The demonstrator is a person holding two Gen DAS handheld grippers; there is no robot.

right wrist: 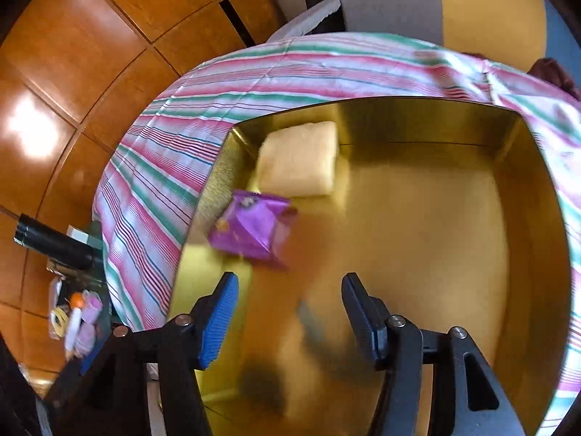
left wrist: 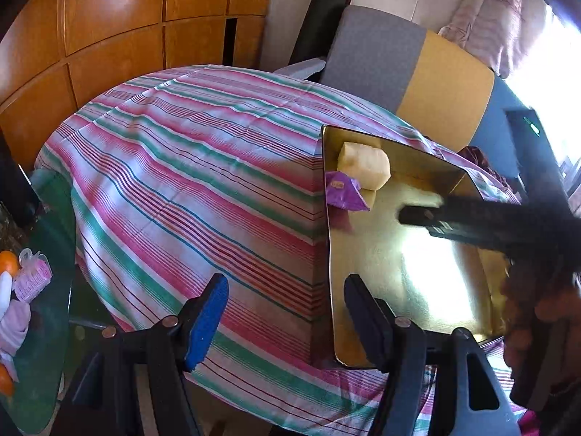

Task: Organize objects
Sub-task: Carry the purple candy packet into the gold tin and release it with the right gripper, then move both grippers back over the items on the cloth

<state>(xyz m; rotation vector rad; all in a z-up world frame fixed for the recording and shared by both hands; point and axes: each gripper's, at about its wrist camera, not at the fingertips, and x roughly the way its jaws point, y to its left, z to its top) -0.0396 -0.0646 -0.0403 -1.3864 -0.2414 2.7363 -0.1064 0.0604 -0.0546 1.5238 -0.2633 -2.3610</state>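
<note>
A gold box point(left wrist: 417, 265) point(right wrist: 428, 225) sits on the striped tablecloth point(left wrist: 203, 167) point(right wrist: 174, 167). Inside it lie a pale yellow folded sponge cloth point(left wrist: 365, 165) point(right wrist: 299, 158) and a purple snack packet point(left wrist: 343, 190) point(right wrist: 254, 230), near the box's far left corner. My left gripper point(left wrist: 287, 309) is open and empty, over the box's left wall. My right gripper point(right wrist: 290, 309) is open and empty above the box floor, just short of the purple packet. In the left wrist view the right gripper's finger point(left wrist: 428, 216) reaches in over the box from the right.
A glass side table point(left wrist: 36, 290) at the left holds oranges point(left wrist: 8, 262), pink items point(left wrist: 34, 278) and small clutter point(right wrist: 76, 316). Wooden panelled cabinets point(left wrist: 109, 29) stand behind. A grey and yellow chair back point(left wrist: 410, 72) stands beyond the table.
</note>
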